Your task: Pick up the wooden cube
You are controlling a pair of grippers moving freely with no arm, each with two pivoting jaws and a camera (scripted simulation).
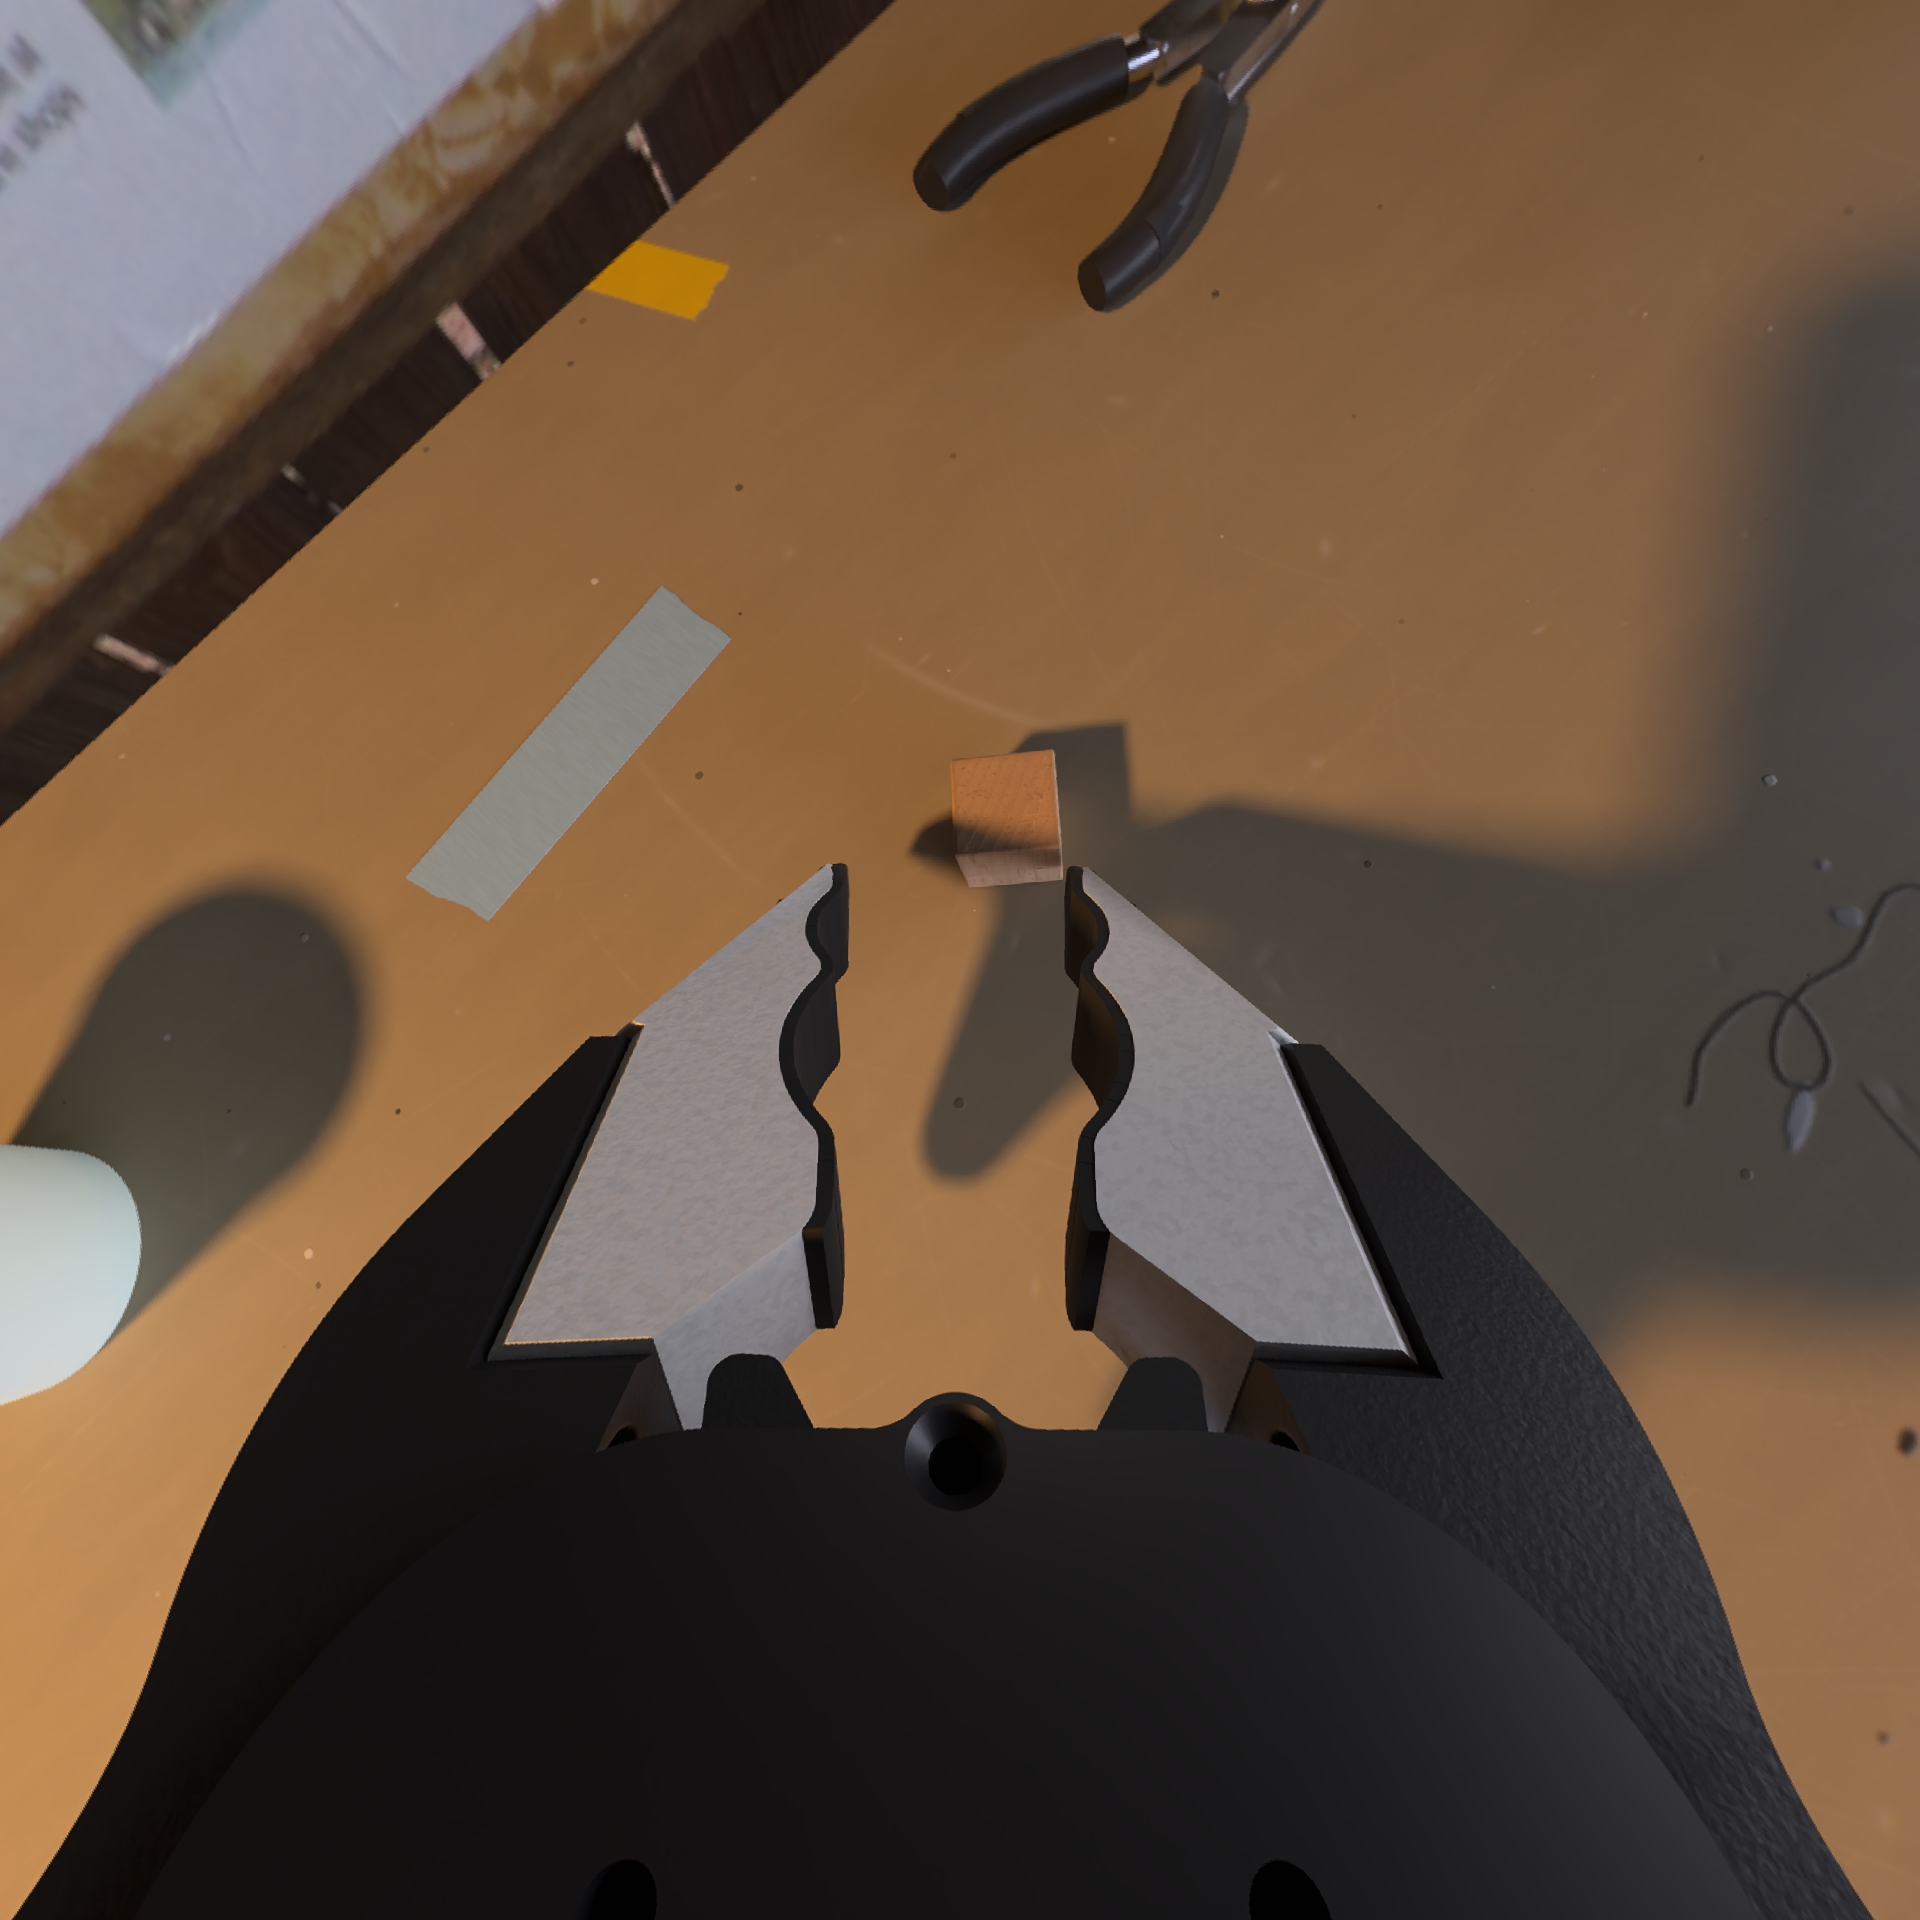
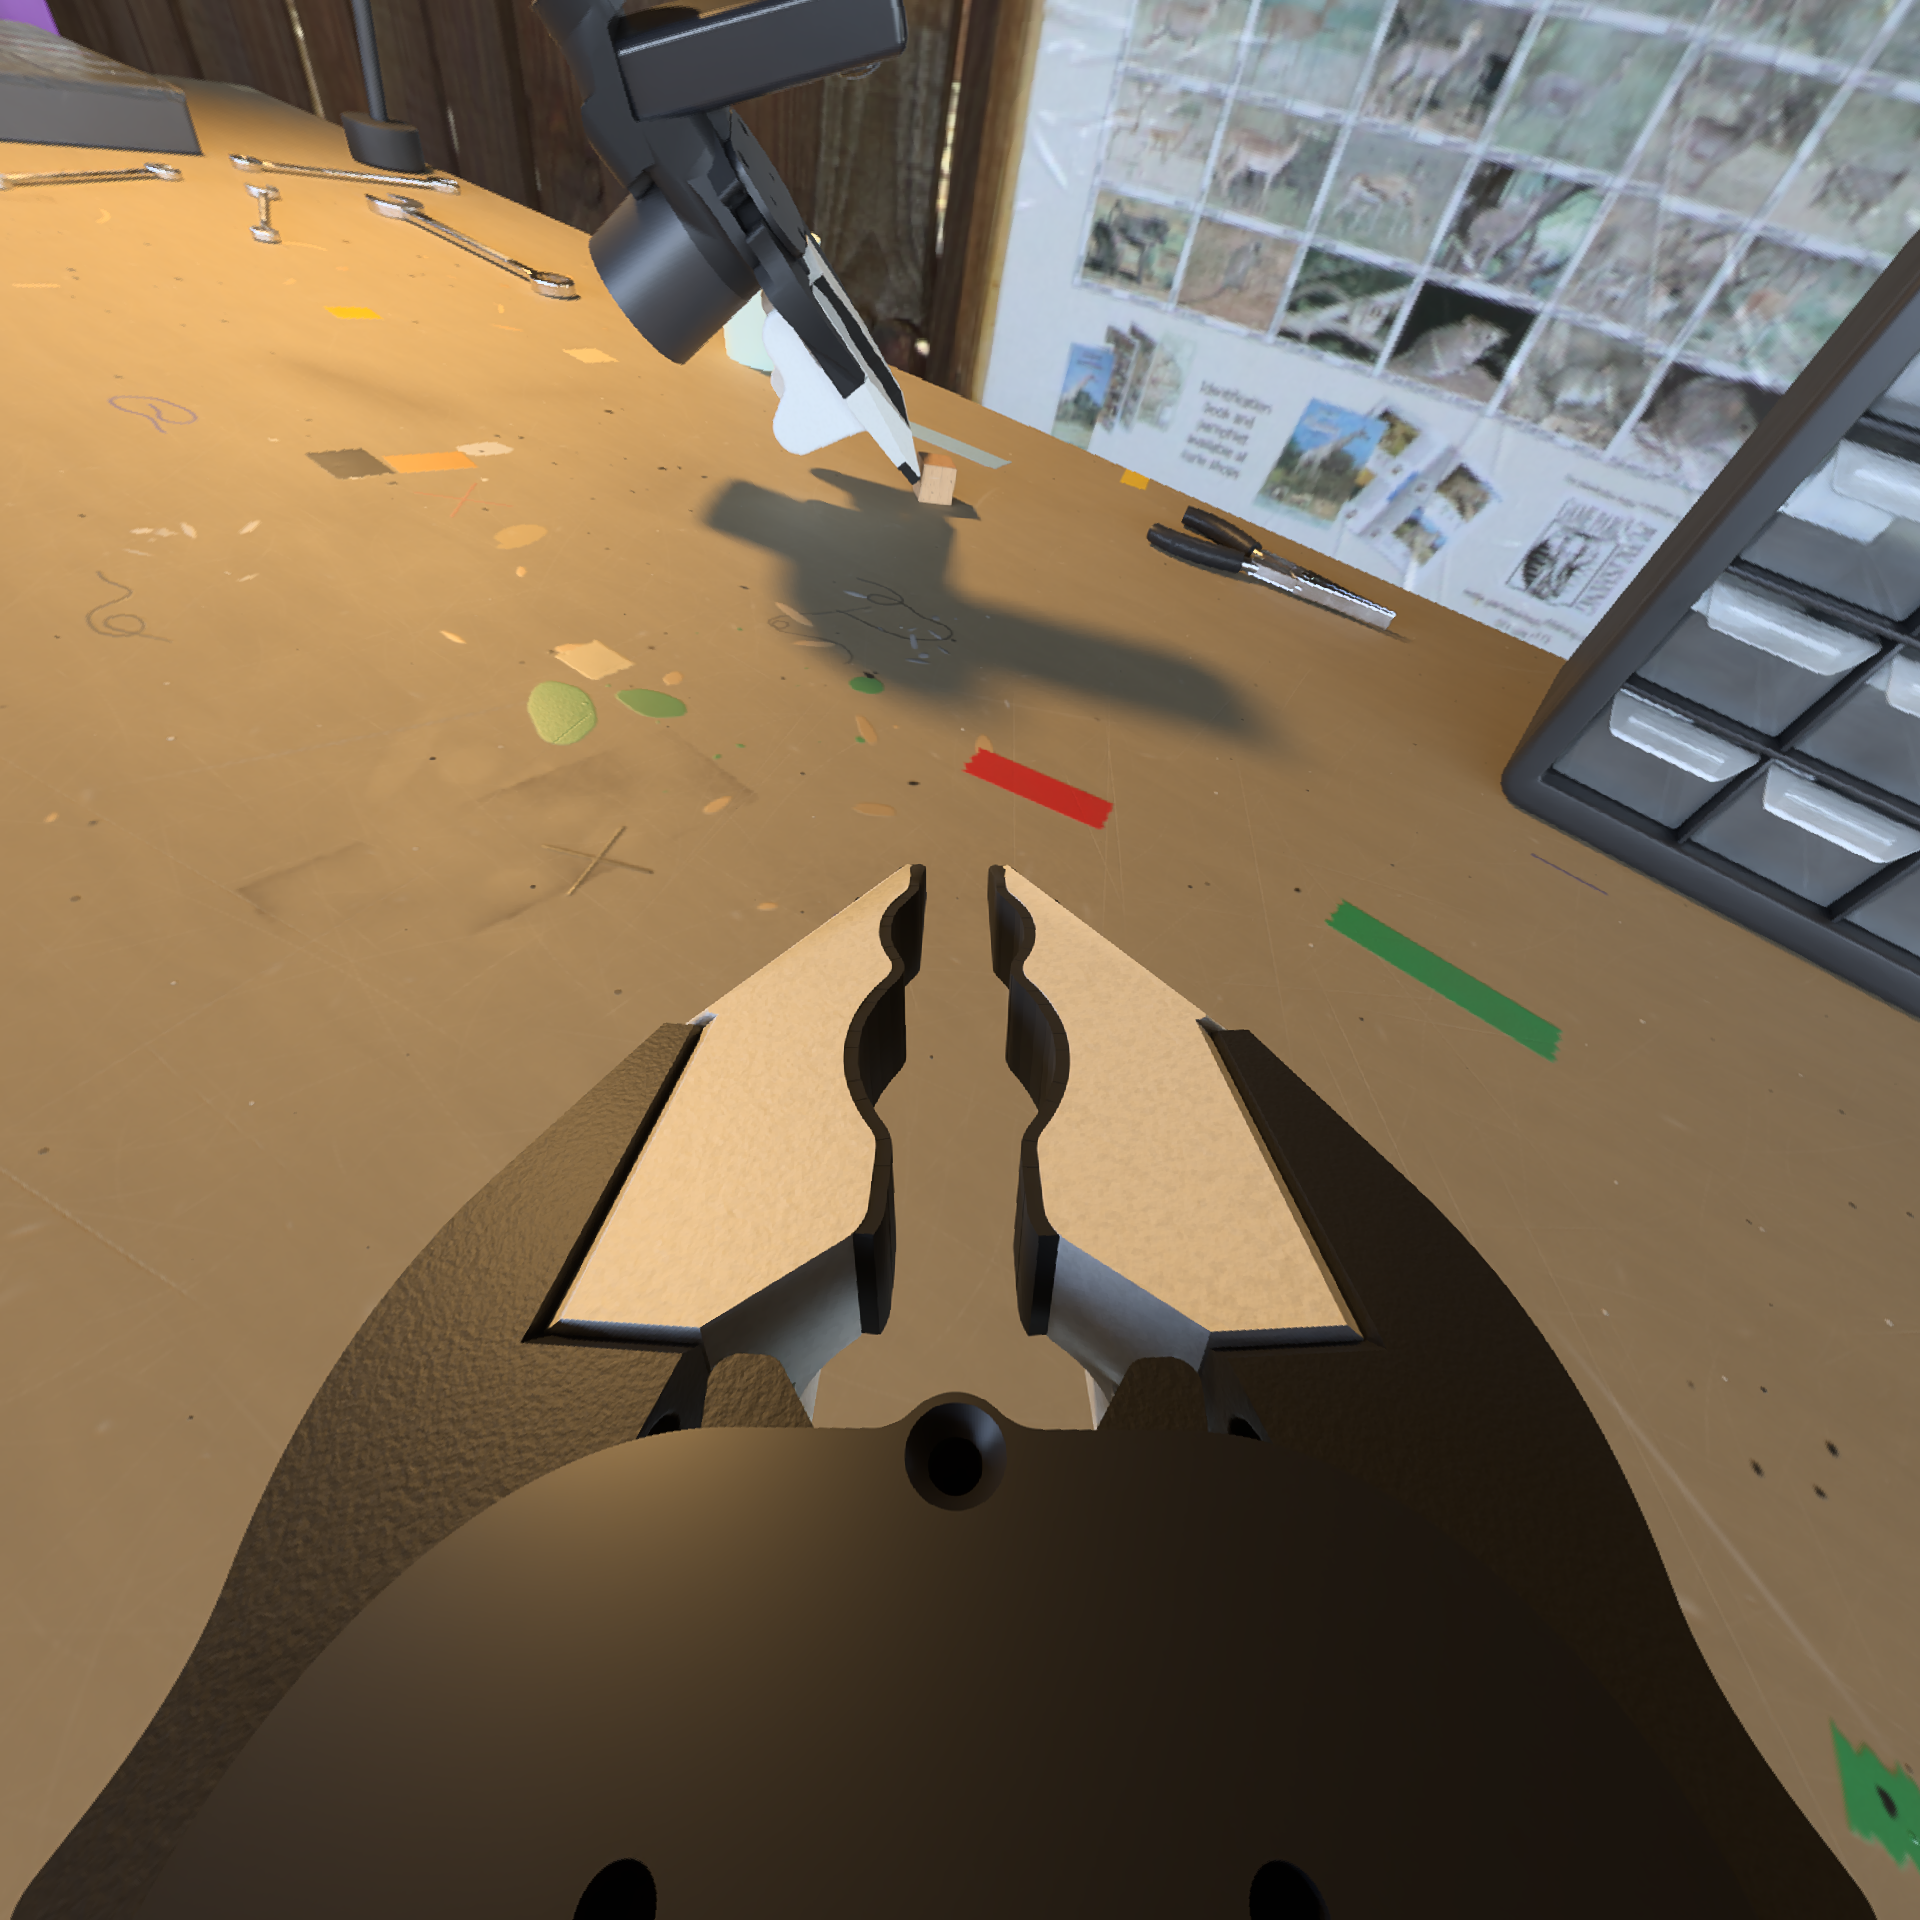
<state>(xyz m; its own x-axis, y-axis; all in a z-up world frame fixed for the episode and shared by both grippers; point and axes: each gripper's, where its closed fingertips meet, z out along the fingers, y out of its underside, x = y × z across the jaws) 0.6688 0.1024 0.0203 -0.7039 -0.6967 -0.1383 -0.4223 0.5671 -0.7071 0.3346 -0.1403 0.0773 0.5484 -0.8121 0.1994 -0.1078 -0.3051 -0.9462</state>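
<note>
A small wooden cube (image 1: pixel 1006 819) sits on the brown workbench, just beyond my left gripper's fingertips and slightly right of their centre line. My left gripper (image 1: pixel 956 871) is open and empty, tilted down at the cube. In the right wrist view the left gripper (image 2: pixel 909 468) hangs over the far bench with its tips right beside the cube (image 2: pixel 936 483). My right gripper (image 2: pixel 956 869) is empty, its jaws a narrow gap apart, low over the near bench, far from the cube.
Black-handled pliers (image 1: pixel 1122 135) lie beyond the cube, also in the right wrist view (image 2: pixel 1262 566). Grey tape (image 1: pixel 569 753) and yellow tape (image 1: pixel 660 278) are stuck left of it. A white object (image 1: pixel 52 1268) is at far left. A drawer cabinet (image 2: pixel 1766 707) stands right; wrenches (image 2: pixel 468 244) lie far left.
</note>
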